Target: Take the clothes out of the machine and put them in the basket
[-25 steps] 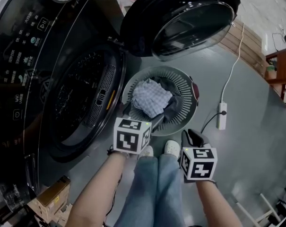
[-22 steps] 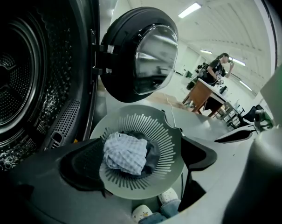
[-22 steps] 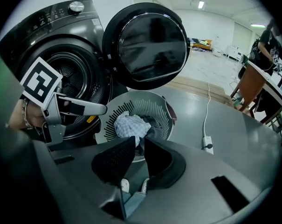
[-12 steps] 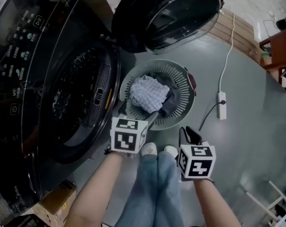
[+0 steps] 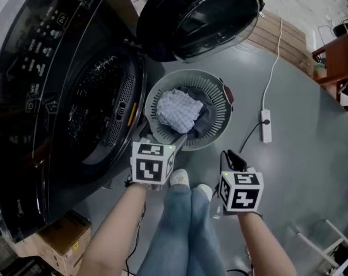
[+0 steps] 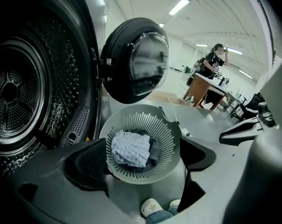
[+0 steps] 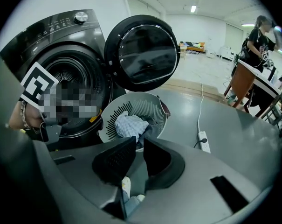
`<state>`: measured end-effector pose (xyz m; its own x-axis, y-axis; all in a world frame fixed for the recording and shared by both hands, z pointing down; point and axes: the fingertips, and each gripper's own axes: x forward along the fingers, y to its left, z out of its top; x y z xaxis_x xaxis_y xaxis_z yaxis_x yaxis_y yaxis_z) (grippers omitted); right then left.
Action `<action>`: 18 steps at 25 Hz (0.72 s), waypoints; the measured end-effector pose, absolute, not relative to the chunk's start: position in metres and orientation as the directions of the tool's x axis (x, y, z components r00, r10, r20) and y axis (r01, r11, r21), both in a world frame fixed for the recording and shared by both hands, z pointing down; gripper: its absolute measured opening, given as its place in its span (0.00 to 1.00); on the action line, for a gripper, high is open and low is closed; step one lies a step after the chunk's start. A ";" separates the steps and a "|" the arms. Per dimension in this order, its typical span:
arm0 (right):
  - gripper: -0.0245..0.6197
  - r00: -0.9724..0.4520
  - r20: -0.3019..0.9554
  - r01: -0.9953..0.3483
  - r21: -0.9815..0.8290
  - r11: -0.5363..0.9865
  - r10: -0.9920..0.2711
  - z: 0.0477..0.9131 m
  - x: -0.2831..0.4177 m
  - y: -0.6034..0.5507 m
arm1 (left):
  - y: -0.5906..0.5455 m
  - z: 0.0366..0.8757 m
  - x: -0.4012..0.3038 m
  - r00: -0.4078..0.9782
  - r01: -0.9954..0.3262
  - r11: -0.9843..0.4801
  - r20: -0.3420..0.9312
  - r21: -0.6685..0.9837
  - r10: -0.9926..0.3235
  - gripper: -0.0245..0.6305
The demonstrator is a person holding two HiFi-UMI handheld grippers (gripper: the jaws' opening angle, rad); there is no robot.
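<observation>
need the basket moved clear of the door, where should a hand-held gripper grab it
Likely the rim of the basket on the side away from the machine, coming steeply from above, one jaw inside and one outside. The wall there is thin, slatted and bare; the checked cloth lies toward the machine side.

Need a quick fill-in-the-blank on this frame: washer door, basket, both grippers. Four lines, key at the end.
1. The washing machine door is ____.
2. The checkered cloth lies ____ the basket.
3. The left gripper is ____ and holds nothing.
4. The right gripper is ____ and holds nothing.

Missing words: open; in; open; shut
</observation>
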<state>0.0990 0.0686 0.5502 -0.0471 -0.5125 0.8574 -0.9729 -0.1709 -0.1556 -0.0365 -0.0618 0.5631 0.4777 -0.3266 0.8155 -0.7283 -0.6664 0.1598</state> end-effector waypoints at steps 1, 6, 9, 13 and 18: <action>0.12 -0.048 0.855 -0.975 -0.153 -0.163 -0.516 0.544 0.100 0.070 | -0.059 0.556 -0.038 0.476 -0.734 -0.661 0.814 0.158 -0.334 0.79; 0.11 -0.053 0.852 -0.981 -0.143 -0.133 -0.521 0.495 0.102 0.086 | -0.040 0.508 -0.047 0.464 -0.763 -0.627 0.811 0.161 -0.356 0.79; 0.11 -0.055 0.845 -0.984 -0.135 -0.113 -0.533 0.458 0.102 0.092 | -0.032 0.473 -0.054 0.455 -0.774 -0.614 0.808 0.152 -0.374 0.79; 0.11 -0.058 0.837 -0.988 -0.124 -0.086 -0.543 0.411 0.101 0.104 | -0.020 0.430 -0.064 0.444 -0.788 -0.598 0.807 0.145 -0.389 0.79; 0.11 -0.065 0.824 -0.990 -0.125 -0.069 -0.563 0.366 0.099 0.113 | -0.009 0.383 -0.074 0.436 -0.810 -0.568 0.799 0.147 -0.415 0.79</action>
